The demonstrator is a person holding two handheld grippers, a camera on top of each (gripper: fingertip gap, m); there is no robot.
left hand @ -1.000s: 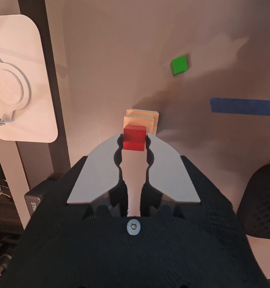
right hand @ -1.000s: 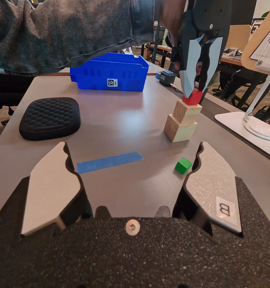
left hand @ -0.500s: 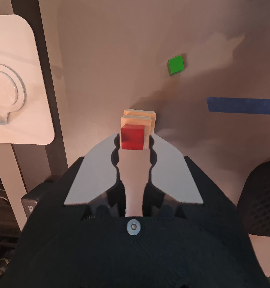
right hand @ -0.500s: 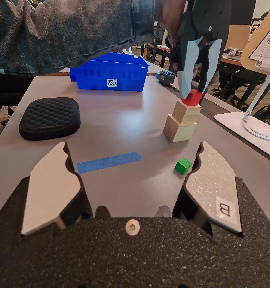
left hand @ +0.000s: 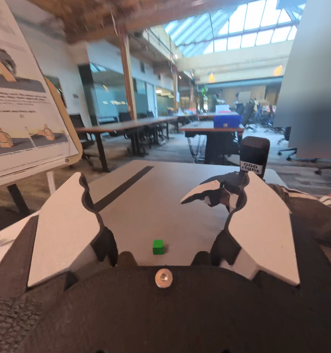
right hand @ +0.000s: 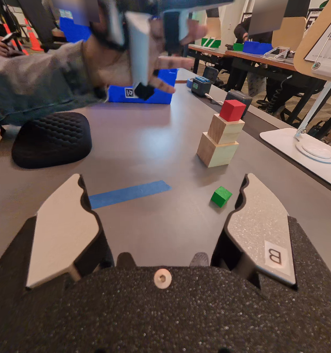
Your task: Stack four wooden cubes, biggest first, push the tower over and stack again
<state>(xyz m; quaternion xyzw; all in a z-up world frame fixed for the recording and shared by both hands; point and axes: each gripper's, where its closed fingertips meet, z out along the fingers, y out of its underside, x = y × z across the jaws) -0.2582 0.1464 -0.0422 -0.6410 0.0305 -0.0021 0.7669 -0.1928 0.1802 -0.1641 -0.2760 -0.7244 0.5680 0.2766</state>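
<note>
In the right wrist view a tower stands on the grey table (right hand: 151,145): a large wooden cube (right hand: 216,150), a medium wooden cube (right hand: 225,129) on it, and a red cube (right hand: 232,110) on top. Nothing touches the tower. A small green cube (right hand: 221,196) lies on the table just inside my right gripper's right finger; it also shows in the left wrist view (left hand: 158,247). My right gripper (right hand: 162,176) is wide open and empty, low over the table. My left gripper (left hand: 165,174) is wide open and empty; its blurred finger (right hand: 140,53) hangs high, left of the tower.
A blue tape strip (right hand: 128,193) lies ahead of my right gripper. A black padded rest (right hand: 50,139) sits at the left, a blue bin (right hand: 141,95) at the back. A white stand base (right hand: 304,152) is right of the tower. A person's sleeve (right hand: 36,80) crosses above.
My left gripper opened, left the red cube on top of the tower, then lifted and swung away to the left, now facing across the table. My right gripper stayed still and open.
</note>
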